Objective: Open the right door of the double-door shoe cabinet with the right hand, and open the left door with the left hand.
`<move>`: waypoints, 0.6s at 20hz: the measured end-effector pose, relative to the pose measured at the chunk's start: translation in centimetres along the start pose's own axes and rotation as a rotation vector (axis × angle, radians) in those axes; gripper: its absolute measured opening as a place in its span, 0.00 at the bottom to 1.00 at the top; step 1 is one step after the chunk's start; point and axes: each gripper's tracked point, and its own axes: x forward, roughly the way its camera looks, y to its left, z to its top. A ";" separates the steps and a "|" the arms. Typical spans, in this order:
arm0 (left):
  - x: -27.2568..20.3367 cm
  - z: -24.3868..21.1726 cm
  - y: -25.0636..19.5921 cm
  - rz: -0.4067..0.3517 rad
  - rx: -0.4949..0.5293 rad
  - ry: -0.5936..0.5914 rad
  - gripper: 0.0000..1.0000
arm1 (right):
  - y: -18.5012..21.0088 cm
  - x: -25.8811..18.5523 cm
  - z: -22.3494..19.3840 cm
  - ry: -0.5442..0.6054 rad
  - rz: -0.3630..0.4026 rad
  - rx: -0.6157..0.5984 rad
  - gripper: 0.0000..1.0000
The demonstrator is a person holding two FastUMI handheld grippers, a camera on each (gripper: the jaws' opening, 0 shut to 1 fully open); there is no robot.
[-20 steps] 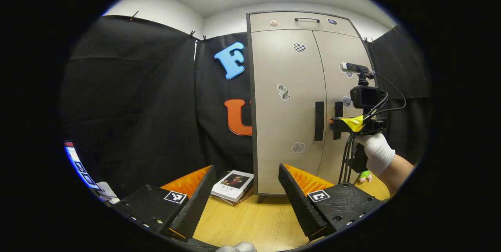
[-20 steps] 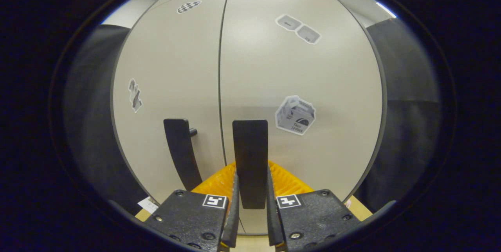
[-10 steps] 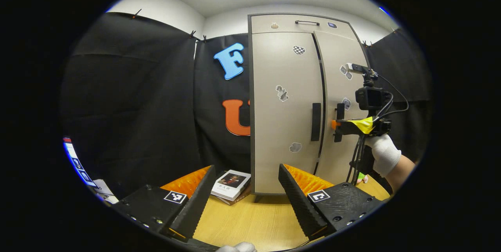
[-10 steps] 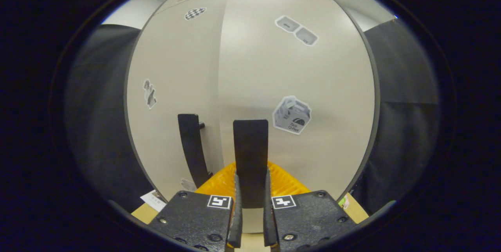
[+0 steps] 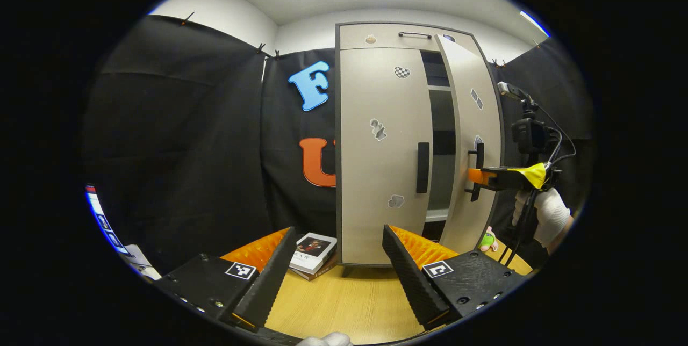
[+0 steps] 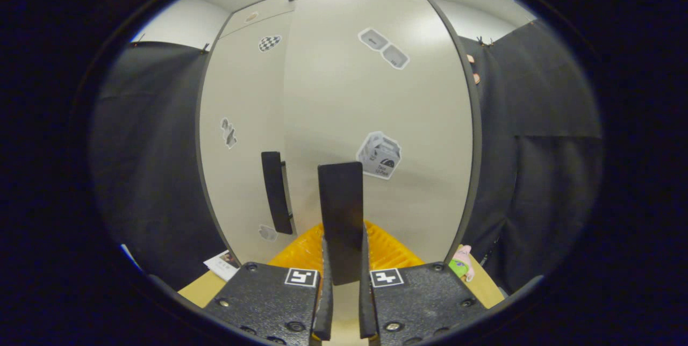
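- The shoe cabinet (image 5: 376, 120) stands upright at the far edge of the wooden table (image 5: 344, 303), in front of the black cloth wall.
- Right door (image 5: 473, 136): swung partly open, with dark shelves visible in the gap behind it.
- Left door (image 5: 376, 174): closed, flush with the cabinet frame; its handle (image 5: 423, 167) is untouched.
- Right gripper (image 6: 344, 281): fingers closed on the right door handle (image 6: 340, 217), one on each side.
- Left gripper (image 5: 333, 265): fingers spread wide, holding nothing, near the viewer and well apart from the cabinet.
- A book (image 5: 313, 252) lies on the table, just left of the cabinet base.
- A small plush toy (image 5: 488, 238) sits at the right of the base.
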 end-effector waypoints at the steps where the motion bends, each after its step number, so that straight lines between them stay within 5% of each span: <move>1: -0.2 -0.1 -0.4 -0.004 0.002 0.001 0.96 | -0.4 -0.6 0.0 0.000 -0.001 0.002 0.24; 12: -1.1 1.4 -7.2 -0.096 0.027 -0.027 0.96 | -7.1 -7.8 -0.2 -0.003 -0.025 0.017 0.21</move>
